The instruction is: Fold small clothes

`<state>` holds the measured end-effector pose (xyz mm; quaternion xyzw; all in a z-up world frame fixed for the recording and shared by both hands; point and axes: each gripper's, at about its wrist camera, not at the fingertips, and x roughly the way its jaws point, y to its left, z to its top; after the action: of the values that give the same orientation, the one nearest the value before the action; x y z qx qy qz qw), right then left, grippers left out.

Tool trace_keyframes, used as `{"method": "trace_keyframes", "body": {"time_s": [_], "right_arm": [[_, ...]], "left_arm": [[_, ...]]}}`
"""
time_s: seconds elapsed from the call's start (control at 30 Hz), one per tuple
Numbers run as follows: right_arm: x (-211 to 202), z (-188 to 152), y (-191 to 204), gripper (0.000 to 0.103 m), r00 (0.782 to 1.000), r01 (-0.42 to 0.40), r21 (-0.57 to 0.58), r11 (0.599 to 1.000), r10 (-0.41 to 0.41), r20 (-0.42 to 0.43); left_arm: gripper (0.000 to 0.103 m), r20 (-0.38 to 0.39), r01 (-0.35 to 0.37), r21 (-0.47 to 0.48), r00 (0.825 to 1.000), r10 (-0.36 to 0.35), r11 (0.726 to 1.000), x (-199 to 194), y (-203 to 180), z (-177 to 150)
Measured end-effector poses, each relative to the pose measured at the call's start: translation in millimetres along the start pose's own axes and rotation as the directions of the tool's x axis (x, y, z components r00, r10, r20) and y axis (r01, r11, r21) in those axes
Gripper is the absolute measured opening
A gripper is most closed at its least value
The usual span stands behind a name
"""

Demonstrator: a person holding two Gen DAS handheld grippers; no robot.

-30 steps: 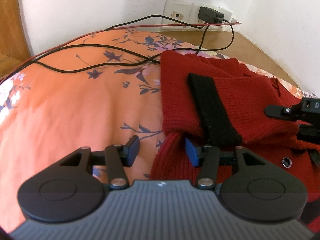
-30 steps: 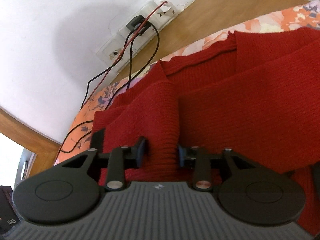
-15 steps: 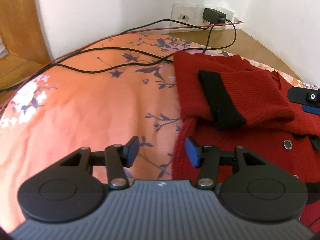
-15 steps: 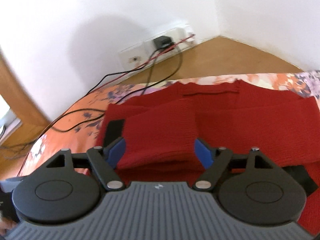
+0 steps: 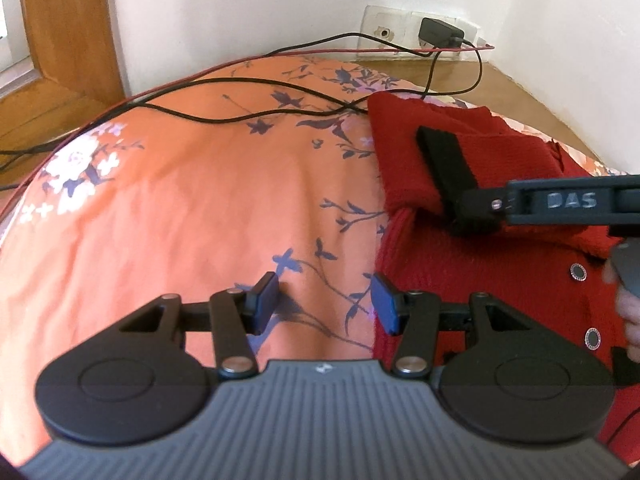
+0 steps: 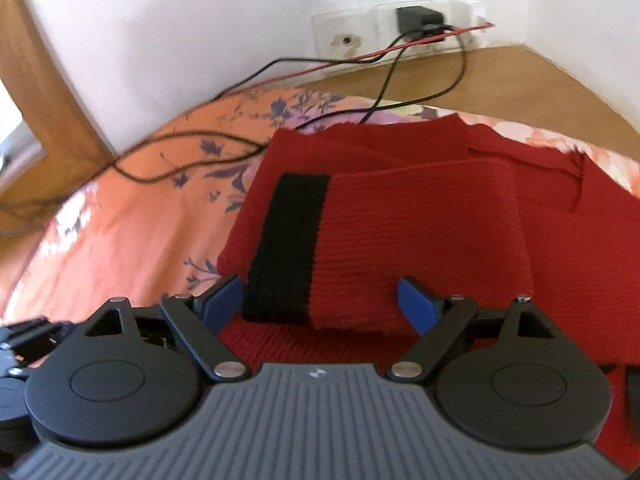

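Note:
A red knitted cardigan lies on the orange flowered bedspread, at the right of the left wrist view. Its sleeve with a black cuff is folded across the body. Small round buttons show on the front. My left gripper stands open over the bedspread, just left of the cardigan's edge, holding nothing. My right gripper is wide open, low in front of the folded sleeve and cuff, empty. Its side reaches in from the right in the left wrist view as a dark bar.
Black and red cables run across the far bedspread to a charger in a wall socket. White walls meet in a corner behind. A wooden frame stands at the far left. A hand shows at the right edge.
The right gripper let go of the red sleeve, opened wide and drew back. The left gripper pulled back and left off the cardigan's edge. The sleeve now lies folded across the body.

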<state>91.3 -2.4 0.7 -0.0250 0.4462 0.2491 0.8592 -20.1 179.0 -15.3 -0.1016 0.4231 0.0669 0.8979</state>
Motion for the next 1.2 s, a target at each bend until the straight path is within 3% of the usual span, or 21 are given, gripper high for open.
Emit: {"method": "trace_keyframes", "body": {"time_s": [0.23,0.33,0.5,0.63,0.7,0.77,0.97,1.2], "right_arm": [[19.6,-1.9,13.2,0.092,0.998,0.063,-0.122,0.991,-0.063,-0.003],[20.2,-4.6,14.1,0.087,0.997,0.083,-0.13,0.988,-0.081,0.018],[14.2,-5.7,7.3,0.062,0.994,0.104,-0.128,0.986,-0.097,0.054],[5.1,-2.7,-13.7,0.035,0.996,0.062,-0.033,0.998,-0.06,0.07],[0.9,0.1,-26.1,0.016,0.997,0.029,0.04,0.999,-0.031,0.069],[-4.9,2.8,-37.5,0.009,0.997,-0.026,0.113,0.993,0.017,0.077],[-24.1,3.2,-45.4,0.007,0.988,-0.047,0.155,0.987,0.023,0.152],[-56.8,-0.4,-63.4,0.007,0.96,-0.061,0.21,0.976,-0.001,0.281]], "left_arm": [[0.053,0.002,0.005,-0.009,1.0,-0.005,1.0,-0.1,2.4,-0.4],[0.053,0.004,0.008,-0.019,1.0,-0.008,1.0,-0.2,4.1,-0.2],[0.053,0.013,0.008,-0.036,1.0,-0.008,0.999,-1.8,7.7,0.2],[0.053,0.014,0.007,-0.051,1.0,-0.006,0.999,-2.7,9.0,1.5],[0.053,0.029,0.005,-0.053,1.0,-0.004,0.999,-5.4,8.9,1.7],[0.053,0.041,0.004,-0.054,0.999,-0.001,0.999,-7.4,8.5,1.9],[0.053,0.058,0.012,-0.045,0.998,-0.01,0.999,-11.4,3.7,6.4],[0.053,0.08,0.036,-0.016,0.996,-0.035,0.999,-15.5,-7.5,14.6]]}}
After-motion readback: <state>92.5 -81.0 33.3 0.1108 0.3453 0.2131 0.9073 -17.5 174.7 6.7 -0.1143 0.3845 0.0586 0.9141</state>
